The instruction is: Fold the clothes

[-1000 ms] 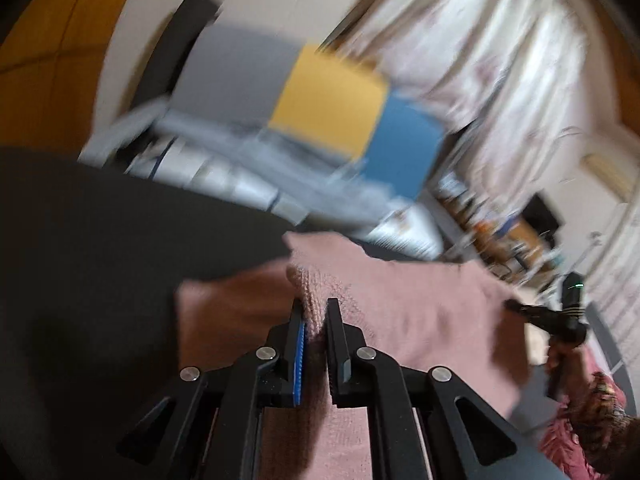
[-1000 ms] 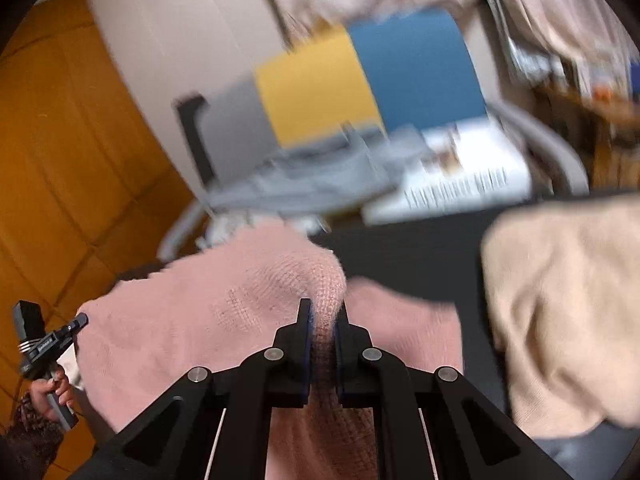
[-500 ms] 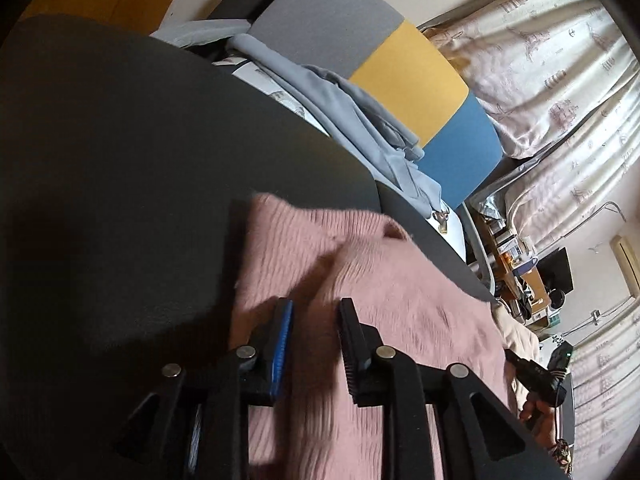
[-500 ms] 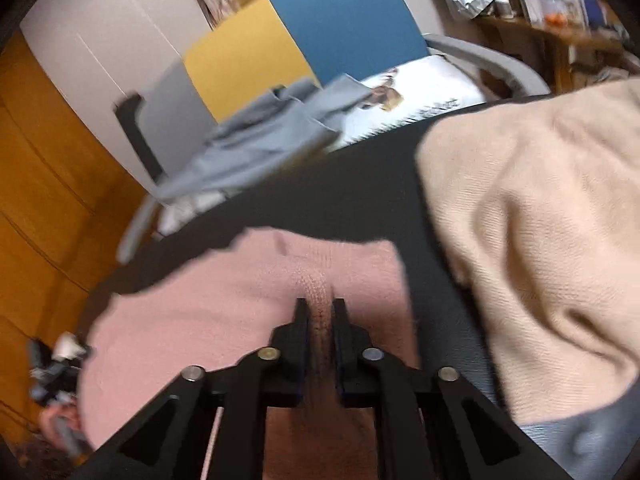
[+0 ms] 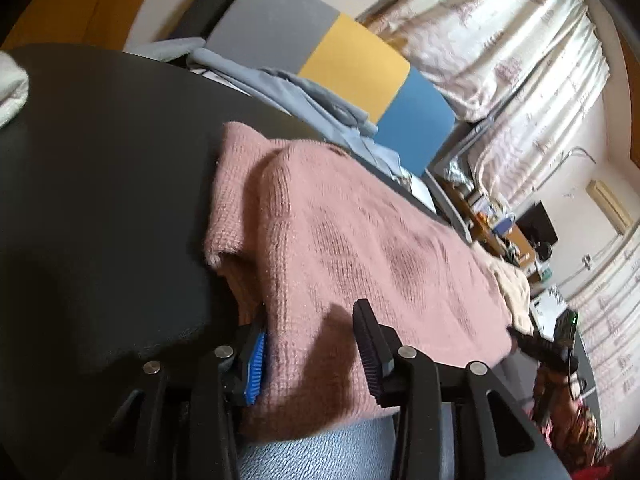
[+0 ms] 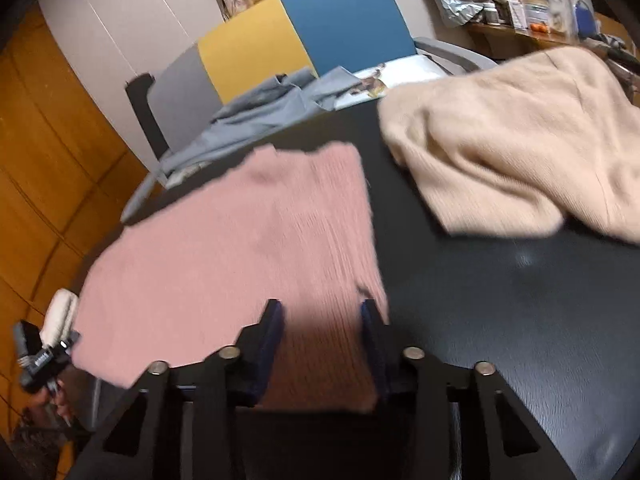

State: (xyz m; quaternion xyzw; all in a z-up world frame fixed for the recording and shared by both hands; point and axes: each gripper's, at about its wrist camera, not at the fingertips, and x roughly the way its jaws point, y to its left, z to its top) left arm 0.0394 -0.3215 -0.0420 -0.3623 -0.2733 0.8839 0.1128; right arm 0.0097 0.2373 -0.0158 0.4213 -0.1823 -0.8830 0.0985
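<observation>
1. Since half a second ago both grippers have let go: the right gripper, then pinching a ridge of the pink sweater, now stands with its fingers spread wide, and the sweater lies flat.
2. The left gripper is also spread wide, its fingers on each side of the sweater's edge, holding nothing.
3. The sweater lies folded on the black table, with a sleeve end showing at 9 o'clock in the left view.
4. A beige sweater lies at 2 o'clock of the pink one, apart from it.
5. Behind the table, at 12 o'clock, a chair carries grey cloth.
6. No writing is readable.
</observation>
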